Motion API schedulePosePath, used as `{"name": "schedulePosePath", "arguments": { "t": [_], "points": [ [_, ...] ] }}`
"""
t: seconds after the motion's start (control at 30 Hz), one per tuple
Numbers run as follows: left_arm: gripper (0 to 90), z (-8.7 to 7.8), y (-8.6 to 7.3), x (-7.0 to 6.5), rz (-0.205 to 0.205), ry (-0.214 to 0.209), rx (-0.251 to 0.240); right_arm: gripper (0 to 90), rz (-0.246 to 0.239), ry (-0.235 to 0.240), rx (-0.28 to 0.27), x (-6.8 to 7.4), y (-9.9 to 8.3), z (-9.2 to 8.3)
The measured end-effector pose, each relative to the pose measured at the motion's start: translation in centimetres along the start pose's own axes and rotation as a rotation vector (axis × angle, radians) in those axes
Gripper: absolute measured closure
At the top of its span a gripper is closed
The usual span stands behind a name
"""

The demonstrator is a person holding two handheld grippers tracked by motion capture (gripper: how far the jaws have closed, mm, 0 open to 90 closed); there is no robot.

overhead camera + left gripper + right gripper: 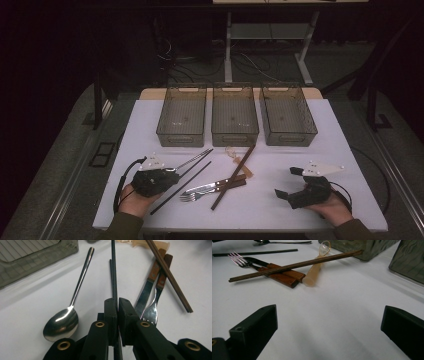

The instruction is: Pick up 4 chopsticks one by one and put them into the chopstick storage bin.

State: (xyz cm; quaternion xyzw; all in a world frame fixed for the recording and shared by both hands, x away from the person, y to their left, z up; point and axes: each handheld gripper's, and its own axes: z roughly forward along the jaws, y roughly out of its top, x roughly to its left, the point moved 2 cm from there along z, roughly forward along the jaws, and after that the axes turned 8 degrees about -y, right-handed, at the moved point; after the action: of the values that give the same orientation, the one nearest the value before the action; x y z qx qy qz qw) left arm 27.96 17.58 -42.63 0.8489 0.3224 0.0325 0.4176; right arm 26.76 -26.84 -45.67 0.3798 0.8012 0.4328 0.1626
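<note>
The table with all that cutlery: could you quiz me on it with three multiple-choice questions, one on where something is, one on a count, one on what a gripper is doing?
1. Where does the metal spoon lie?
A. inside a bin
B. on the table beside the left gripper
C. under the fork

2. How many grey bins stand along the far side?
A. two
B. three
C. five

3. What is the left gripper doing?
A. clamping a black chopstick
B. standing wide open
C. holding the knife

Answers: 1 B, the spoon rests on white tabletop. 2 B, three in a row. 3 A, its jaws pinch the thin black stick.
</note>
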Motion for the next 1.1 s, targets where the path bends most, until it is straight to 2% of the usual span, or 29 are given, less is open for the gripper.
{"name": "schedulePosePath", "arguments": {
  "t": [0.53, 1.1],
  "points": [
    [85.2, 0.5, 2.2, 0.2, 0.009, -0.026, -0.060, 0.7, -0.007, 0.000, -0.002, 0.1, 0.0, 0.0],
    [85.2, 1.3, 4.2, 0.9, 0.016, -0.019, -0.105, 0.7, 0.003, -0.001, -0.006, 0.0, 0.0, -0.1]
  ]
}}
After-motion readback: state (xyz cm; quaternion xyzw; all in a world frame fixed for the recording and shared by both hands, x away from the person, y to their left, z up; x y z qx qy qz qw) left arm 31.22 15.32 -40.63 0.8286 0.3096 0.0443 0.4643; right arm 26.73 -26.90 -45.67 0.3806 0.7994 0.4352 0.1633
